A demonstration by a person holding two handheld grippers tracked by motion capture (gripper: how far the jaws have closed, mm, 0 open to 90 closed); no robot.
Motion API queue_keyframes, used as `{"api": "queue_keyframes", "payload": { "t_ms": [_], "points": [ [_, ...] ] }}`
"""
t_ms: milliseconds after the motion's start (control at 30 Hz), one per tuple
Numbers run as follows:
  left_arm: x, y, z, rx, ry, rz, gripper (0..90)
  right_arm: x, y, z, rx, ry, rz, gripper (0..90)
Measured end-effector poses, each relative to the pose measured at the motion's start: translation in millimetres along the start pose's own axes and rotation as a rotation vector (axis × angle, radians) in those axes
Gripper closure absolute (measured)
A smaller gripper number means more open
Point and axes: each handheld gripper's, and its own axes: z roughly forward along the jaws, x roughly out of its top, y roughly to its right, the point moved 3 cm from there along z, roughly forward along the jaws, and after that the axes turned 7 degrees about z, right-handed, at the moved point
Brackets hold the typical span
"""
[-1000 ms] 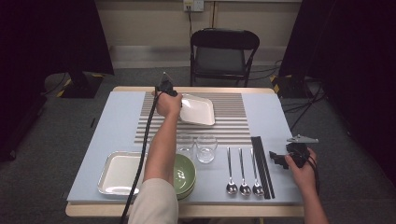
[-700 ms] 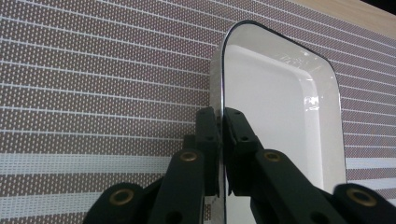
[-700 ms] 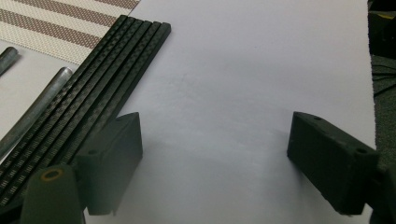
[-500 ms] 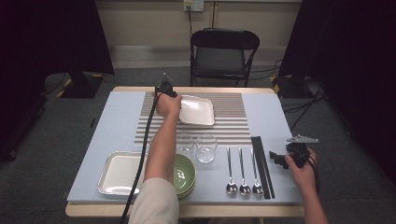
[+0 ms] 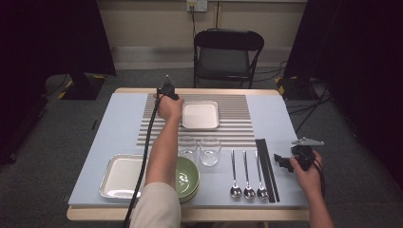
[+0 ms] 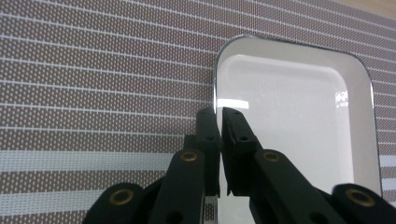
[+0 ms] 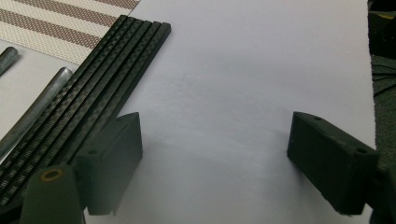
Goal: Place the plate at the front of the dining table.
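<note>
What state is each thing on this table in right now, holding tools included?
Left gripper: shut on the square plate's rim.
Right gripper: open, holding nothing, over the blue mat.
Square plate: empty, on the striped placemat.
Second plate: empty.
Two glasses: upright, empty.
Green bowls: stacked.
Three spoons: side by side.
Black chopsticks: lying together.

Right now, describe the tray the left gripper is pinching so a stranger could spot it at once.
Start at the striped placemat in the far middle of the table. The small white tray lies on it, its left rim clamped by the left gripper. Unlike the larger tray at the near left corner, it sits alone on the stripes.
</note>
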Motion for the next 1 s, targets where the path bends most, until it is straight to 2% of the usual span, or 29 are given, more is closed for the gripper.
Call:
{"api": "queue_keyframes", "payload": {
  "t_ms": [67, 133, 200, 467, 700, 733, 767, 800, 1000],
  "points": [
    [-0.9, 0.7, 0.9, 0.011, 0.0, 0.037, 81.7, 0.0, -0.1, -0.1, 0.001, -0.002, 0.002, 17.0],
    [-1.4, 0.9, 1.4, 0.012, -0.001, 0.042, 79.7, 0.0, -0.1, -0.1, 0.001, -0.002, 0.002, 17.0],
    [-2.8, 0.9, 2.6, 0.018, -0.014, 0.064, 79.9, 0.0, 0.0, 0.0, 0.0, 0.0, 0.001, 17.0],
    [-4.9, 4.7, 7.6, 0.012, -0.027, 0.077, 80.4, 0.0, -0.1, 0.1, 0.002, 0.0, 0.0, 17.0],
    [-6.4, 4.8, 11.2, 0.029, -0.05, 0.077, 86.9, 0.0, -0.1, -0.1, 0.001, -0.001, 0.002, 17.0],
    [-6.6, 5.5, 11.6, 0.027, -0.054, 0.068, 87.6, 0.0, 0.0, -0.1, 0.002, -0.001, 0.002, 17.0],
    [-6.7, 4.8, 11.2, 0.031, -0.066, 0.092, 87.6, 0.0, 0.0, -0.1, 0.002, -0.002, 0.002, 17.0],
    [-6.8, 4.9, 11.5, 0.032, -0.067, 0.097, 87.7, 0.0, 0.0, -0.1, 0.002, -0.001, 0.001, 17.0],
    [-6.8, 5.0, 11.8, 0.033, -0.069, 0.092, 87.9, 0.0, 0.1, 0.0, 0.001, 0.0, 0.0, 17.0]
  ]
}}
